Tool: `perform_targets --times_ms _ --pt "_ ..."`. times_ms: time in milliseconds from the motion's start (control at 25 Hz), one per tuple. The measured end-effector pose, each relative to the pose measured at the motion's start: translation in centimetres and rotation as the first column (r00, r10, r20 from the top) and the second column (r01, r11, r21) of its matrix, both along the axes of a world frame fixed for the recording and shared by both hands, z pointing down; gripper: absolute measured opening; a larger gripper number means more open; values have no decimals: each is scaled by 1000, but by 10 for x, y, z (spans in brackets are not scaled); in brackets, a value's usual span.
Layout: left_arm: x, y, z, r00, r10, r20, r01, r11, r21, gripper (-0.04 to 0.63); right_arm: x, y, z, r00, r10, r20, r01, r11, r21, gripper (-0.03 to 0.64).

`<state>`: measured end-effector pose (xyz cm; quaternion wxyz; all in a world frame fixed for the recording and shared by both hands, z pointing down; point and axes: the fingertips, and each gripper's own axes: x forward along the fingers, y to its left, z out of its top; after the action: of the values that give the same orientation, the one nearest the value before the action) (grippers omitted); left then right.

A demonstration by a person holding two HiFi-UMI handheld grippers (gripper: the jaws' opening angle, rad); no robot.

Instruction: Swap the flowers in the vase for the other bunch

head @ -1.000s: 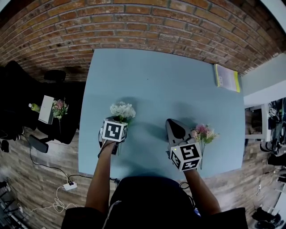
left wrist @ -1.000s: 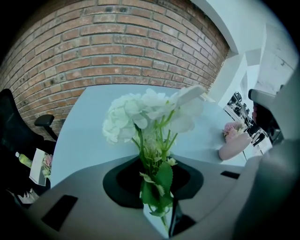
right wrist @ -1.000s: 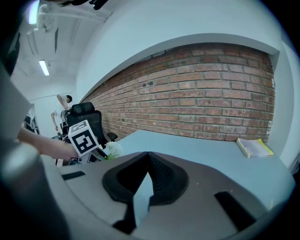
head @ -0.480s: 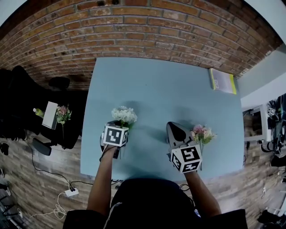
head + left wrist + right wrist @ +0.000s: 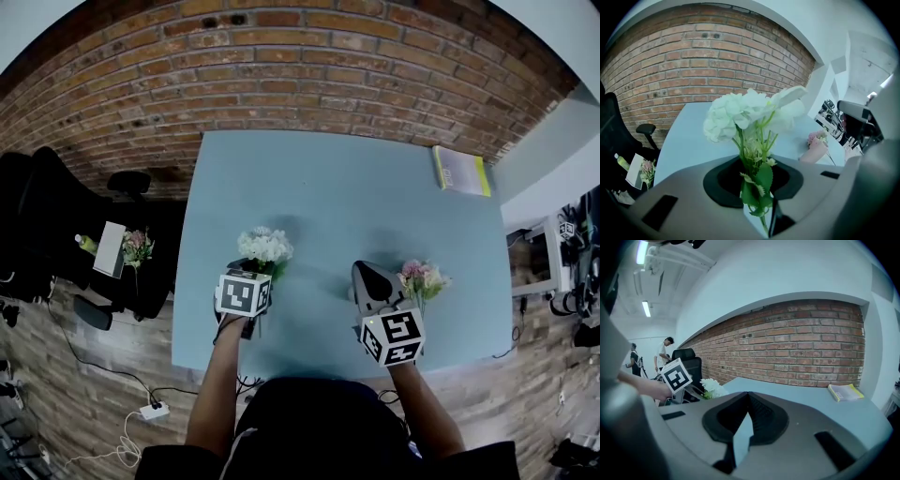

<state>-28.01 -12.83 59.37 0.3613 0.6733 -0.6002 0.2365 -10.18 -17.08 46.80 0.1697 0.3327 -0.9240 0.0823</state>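
Lifted slightly: white bunch, stems clamped in left gripper; right gripper closed, empty; pink bunch seemingly not yet swapped.

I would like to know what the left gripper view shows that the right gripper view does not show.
Only the left gripper view: the pink bunch, and the green stems of the white flowers clamped in the left hand-held gripper. Only the right gripper view: the yellow book, the left one's marker cube, and the right hand-held gripper, shut and empty. Both: the white blooms, the brick wall, the blue table.
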Motion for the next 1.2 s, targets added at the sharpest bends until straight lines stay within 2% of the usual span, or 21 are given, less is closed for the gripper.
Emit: perform_targets --times_ms 480,680,800,1000,1200 --pt "25 7 -34 999 27 21 -29 996 86 104 27 19 -7 1000 19 9 -19 1000 16 12" --pt "40 7 -57 998 39 39 -44 988 147 104 42 27 -9 1000 28 9 -28 999 20 12" --pt "52 5 -70 999 47 23 -50 983 178 104 52 31 -9 999 36 12 -37 999 20 12" --pt "77 -1 -93 997 75 35 -81 968 237 104 70 38 -6 999 53 13 -53 998 13 12" --pt "108 -3 -113 993 113 33 -118 934 337 104 88 43 -5 997 78 26 -78 997 2 12"
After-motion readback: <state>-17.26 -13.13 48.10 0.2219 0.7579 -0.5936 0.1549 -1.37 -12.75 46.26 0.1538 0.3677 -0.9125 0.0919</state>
